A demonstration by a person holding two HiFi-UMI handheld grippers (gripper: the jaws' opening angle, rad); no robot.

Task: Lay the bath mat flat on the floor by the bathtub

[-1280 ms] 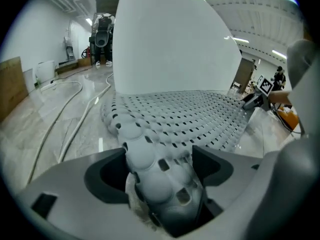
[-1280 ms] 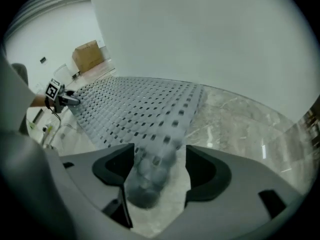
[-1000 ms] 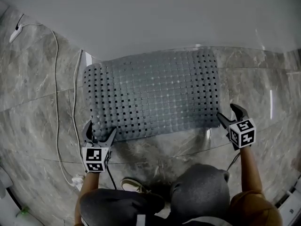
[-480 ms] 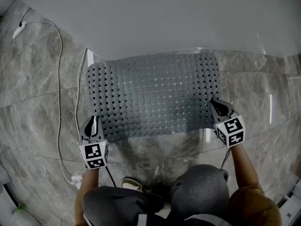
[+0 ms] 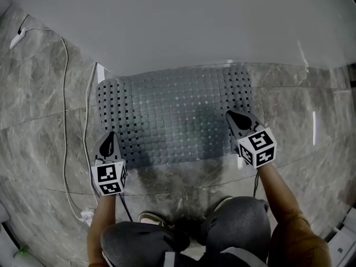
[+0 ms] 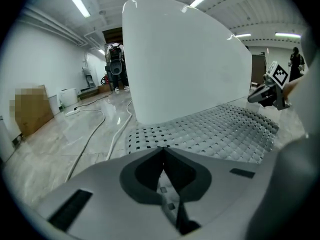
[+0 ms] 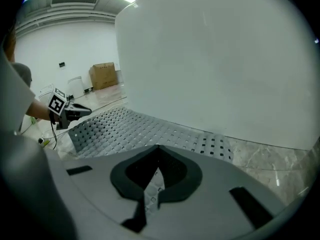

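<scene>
The grey perforated bath mat (image 5: 172,115) lies on the marble floor against the white bathtub (image 5: 183,21). My left gripper (image 5: 107,142) is at the mat's near left corner; its jaws have just closed, and a strip of mat (image 6: 220,129) shows between them. At the near right corner, my right gripper (image 5: 233,117) is shut on the mat's edge and holds it lifted over the mat. In the right gripper view the mat (image 7: 125,126) runs from the shut jaws toward the left gripper (image 7: 67,111). The left gripper view shows the right gripper (image 6: 267,91) at the far side.
A white cable (image 5: 65,93) runs over the floor left of the mat to a plug block (image 5: 87,216). The person's knees and a shoe (image 5: 149,219) are just behind the grippers. A cardboard box (image 7: 102,75) stands far off.
Both grippers went from open to shut on the mat's near edge. The right one moved left and toward the tub, carrying its corner over the mat. The left one shifted slightly.
</scene>
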